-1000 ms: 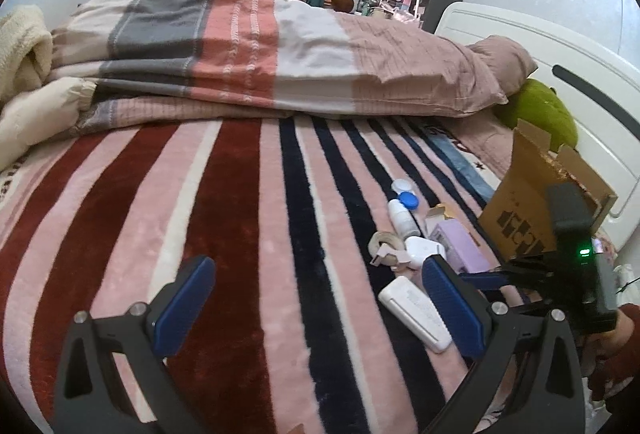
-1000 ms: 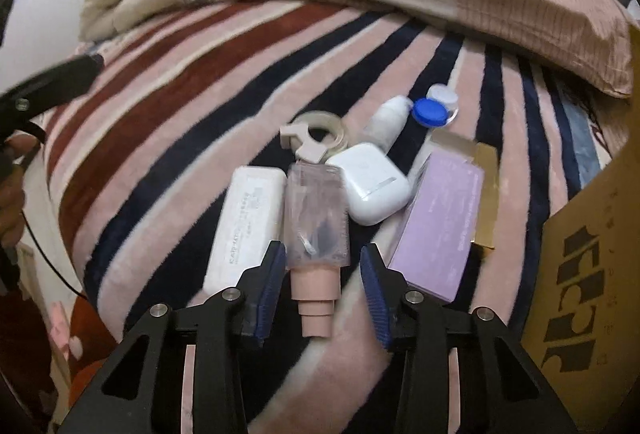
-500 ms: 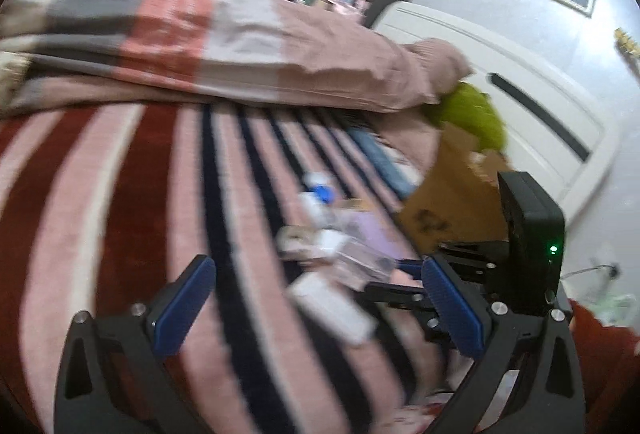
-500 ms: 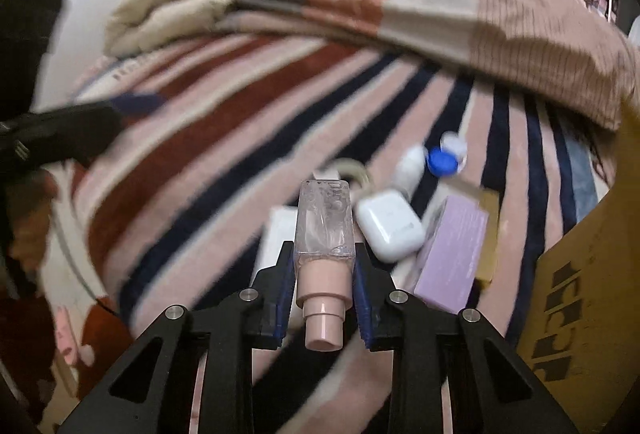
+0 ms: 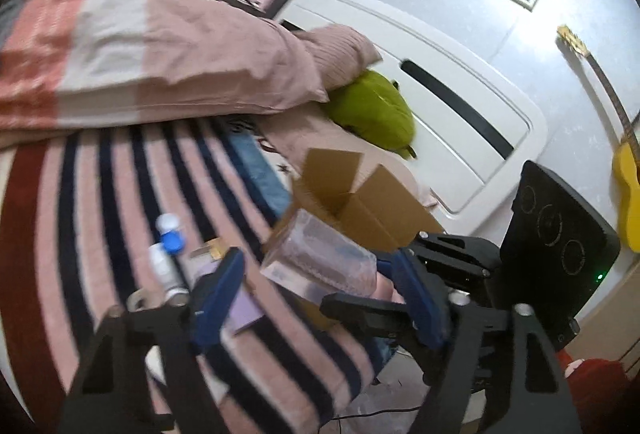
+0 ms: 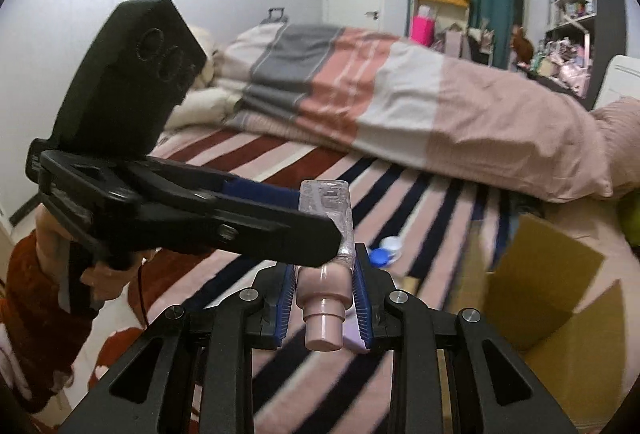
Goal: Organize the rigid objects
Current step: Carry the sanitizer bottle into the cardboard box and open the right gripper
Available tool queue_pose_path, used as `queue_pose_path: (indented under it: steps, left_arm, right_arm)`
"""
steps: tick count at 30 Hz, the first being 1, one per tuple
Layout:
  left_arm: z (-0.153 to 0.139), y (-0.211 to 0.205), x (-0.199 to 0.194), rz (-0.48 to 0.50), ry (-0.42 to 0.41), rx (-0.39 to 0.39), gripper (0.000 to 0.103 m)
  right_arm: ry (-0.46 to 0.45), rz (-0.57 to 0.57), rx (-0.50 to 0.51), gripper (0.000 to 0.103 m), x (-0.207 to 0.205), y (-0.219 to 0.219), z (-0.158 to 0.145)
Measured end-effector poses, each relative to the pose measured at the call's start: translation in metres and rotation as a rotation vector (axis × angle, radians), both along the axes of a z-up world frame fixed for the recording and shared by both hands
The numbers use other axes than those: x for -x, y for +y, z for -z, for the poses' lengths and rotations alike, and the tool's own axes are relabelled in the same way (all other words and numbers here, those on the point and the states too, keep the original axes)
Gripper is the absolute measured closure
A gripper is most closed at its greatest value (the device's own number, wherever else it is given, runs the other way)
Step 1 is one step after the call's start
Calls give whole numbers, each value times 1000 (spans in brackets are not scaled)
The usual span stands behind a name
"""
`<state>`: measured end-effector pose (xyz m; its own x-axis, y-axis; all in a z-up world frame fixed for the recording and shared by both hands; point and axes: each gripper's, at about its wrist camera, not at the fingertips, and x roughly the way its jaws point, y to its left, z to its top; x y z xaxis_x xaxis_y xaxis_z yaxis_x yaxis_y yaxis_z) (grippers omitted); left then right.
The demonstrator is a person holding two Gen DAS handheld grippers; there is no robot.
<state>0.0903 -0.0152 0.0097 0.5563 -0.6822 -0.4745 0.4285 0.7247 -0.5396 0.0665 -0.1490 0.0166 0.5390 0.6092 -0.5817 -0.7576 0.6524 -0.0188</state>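
The clear bottle [image 6: 326,230] is being held off the bed, clamped at its pink cap end between the pads of the right tongs [image 6: 323,300]; its long axis is lying straight out ahead of them, base foremost. The left tongs [image 5: 316,294] are being brought in across it from the left, jaws having just been closing with the clear body between them; whether the pads are pressing cannot be told. The cardboard box [image 5: 360,206] is seen open, ahead and to the right of the right tongs, which are the nearer. Remaining items are lying on the striped blanket [image 5: 100,194] below. No label can be read.
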Motion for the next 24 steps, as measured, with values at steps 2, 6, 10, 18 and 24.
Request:
queue_pose_path:
  steps: [2, 6, 10, 18, 24]
  left_arm:
    - [-6, -21, -13, 27, 11, -6, 45]
    - [-16, -64, -36, 64, 8, -52, 45]
    - [-13, -103, -65, 107, 42, -73, 45]
    - [4, -153, -108, 153, 133, -127, 45]
    - [10, -156, -110, 83, 127, -227, 30]
  right_arm:
    - [-9, 28, -17, 81, -5, -17, -5]
    - [10, 75, -47, 81, -26, -57, -8]
    - [51, 124, -45, 81, -50, -96, -6]
    - [186, 170, 19, 81, -93, -133, 5]
    - [196, 201, 124, 72, -100, -129, 14]
